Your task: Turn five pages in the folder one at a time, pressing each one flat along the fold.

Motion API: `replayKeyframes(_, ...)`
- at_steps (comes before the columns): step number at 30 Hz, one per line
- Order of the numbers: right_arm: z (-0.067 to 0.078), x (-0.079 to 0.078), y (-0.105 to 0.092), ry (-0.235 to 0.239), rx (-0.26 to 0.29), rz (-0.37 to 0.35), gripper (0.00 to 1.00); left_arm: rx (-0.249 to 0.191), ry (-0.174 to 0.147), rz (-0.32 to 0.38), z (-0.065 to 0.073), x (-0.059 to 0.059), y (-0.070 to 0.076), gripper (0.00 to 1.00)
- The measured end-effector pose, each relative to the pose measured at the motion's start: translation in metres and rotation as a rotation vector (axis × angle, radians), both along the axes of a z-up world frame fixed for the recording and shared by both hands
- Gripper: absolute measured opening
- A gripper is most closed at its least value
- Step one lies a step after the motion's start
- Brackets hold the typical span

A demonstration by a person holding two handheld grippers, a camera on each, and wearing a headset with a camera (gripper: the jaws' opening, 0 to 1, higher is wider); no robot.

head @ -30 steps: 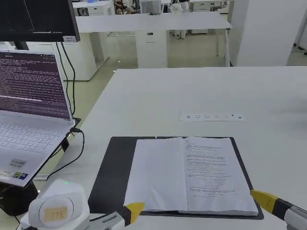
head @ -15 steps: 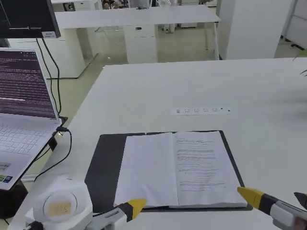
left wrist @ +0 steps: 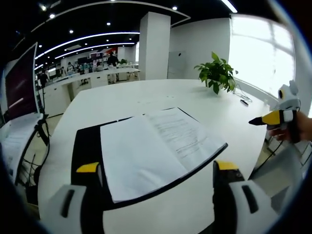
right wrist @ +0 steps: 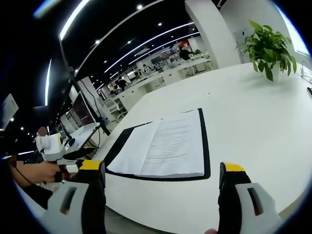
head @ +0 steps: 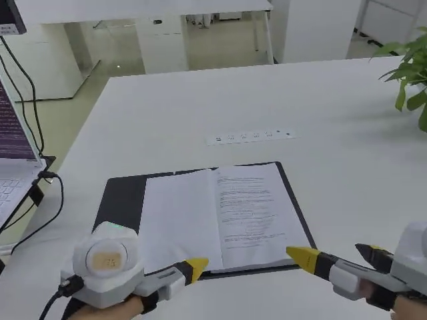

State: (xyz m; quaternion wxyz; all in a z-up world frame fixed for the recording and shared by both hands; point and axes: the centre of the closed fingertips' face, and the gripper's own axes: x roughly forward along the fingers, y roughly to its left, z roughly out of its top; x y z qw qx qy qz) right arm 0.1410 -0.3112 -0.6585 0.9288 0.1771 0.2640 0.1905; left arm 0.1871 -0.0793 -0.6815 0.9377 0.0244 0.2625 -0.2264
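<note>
Yellow-tipped and spread wide, the left claw (left wrist: 157, 166) holds nothing. In the head view one of its tips sits at the near edge of the folder (head: 120, 200), by the near corner of the left page (head: 177, 220); whether it touches the paper I cannot tell. A hand (right wrist: 34, 171) grips this claw's body in the right gripper view. The right claw (right wrist: 162, 165) is also wide open and empty. It hangs just off the folder's near right corner, clear of it, with its jaws pointing toward the fold.

The black folder lies open and flat on the white worktop (head: 200, 113), just in front of both claws. Its left page is blank and its right page (head: 250, 210) carries lines of printed text. A band of black cover shows to the left of the pages and a thin black border shows along the right side.

Beyond the folder, a white socket strip (head: 250, 137) lies on the worktop, well apart from it. At the left edge stands a laptop (head: 10, 127) with a black cable (head: 41, 177) plugged into its side. A potted plant (head: 410, 73) leans in at the far right.
</note>
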Motion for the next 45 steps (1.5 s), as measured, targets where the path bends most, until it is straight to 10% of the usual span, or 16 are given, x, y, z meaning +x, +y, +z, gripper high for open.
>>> replayKeyframes(29,-0.005,0.01,0.0,-0.016,0.018,-0.06,0.9,0.023,0.014,-0.284,-0.067,0.053,-0.172,0.65)
replayKeyframes(38,-0.007,0.012,-0.006,-0.007,0.025,-0.084,0.89,0.066,0.045,-0.272,-0.097,0.055,-0.185,0.55)
replayKeyframes(45,-0.01,0.014,-0.008,0.001,0.034,-0.092,0.88,0.096,0.012,-0.262,-0.099,0.056,-0.183,0.49)
